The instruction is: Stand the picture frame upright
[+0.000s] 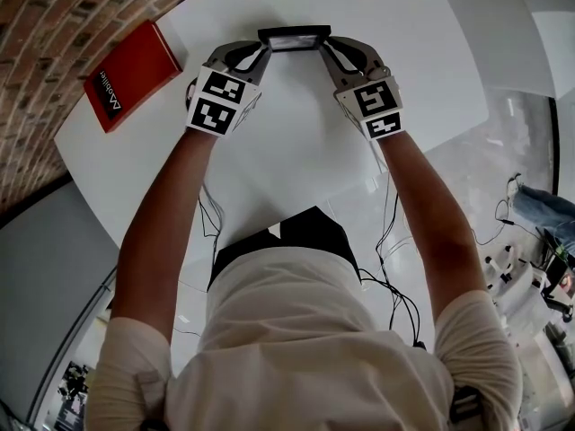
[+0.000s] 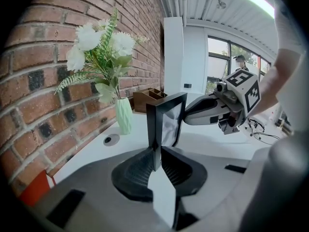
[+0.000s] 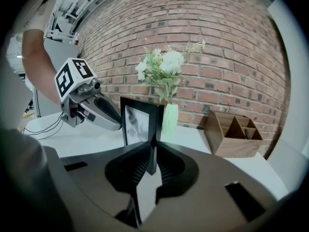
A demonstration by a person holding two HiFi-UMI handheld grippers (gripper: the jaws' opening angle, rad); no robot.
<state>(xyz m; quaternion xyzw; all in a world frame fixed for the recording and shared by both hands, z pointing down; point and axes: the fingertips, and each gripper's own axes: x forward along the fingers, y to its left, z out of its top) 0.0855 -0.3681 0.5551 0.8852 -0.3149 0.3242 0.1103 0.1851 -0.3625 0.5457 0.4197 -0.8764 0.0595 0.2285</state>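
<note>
Black-edged, the picture frame point(image 1: 293, 38) sits at the far middle of the white table point(image 1: 296, 160) in the head view, steeply foreshortened from above. The left gripper point(image 1: 261, 50) is at its left end and the right gripper point(image 1: 327, 48) at its right end, both arms stretched forward. A red book point(image 1: 133, 74) lies well apart to the left, by the brick wall. From up here the frame looks raised onto its edge rather than lying flat, so I judge the lifting part of the task done. Whether its lower edge rests on the table cannot be told from this view. In the left gripper view the frame stands upright with one vertical side set between the jaws, which stand only narrowly apart and press on that edge from both faces. The other gripper's fingertips meet the far side of the frame, and a pale green vase point(image 2: 124, 116) of white flowers stands behind it near the wall. The right gripper view shows the same from the other side: the jaws are closed to a thin gap on the frame's near vertical edge, and the frame is upright. A wooden organiser point(image 3: 234, 133) stands apart to the right. No back prop shows in any view, and the frame's foot is hidden behind the jaws. What is left, by my reading, is to seat the frame steadily on the table and then let go with both grippers without tipping it.
</note>
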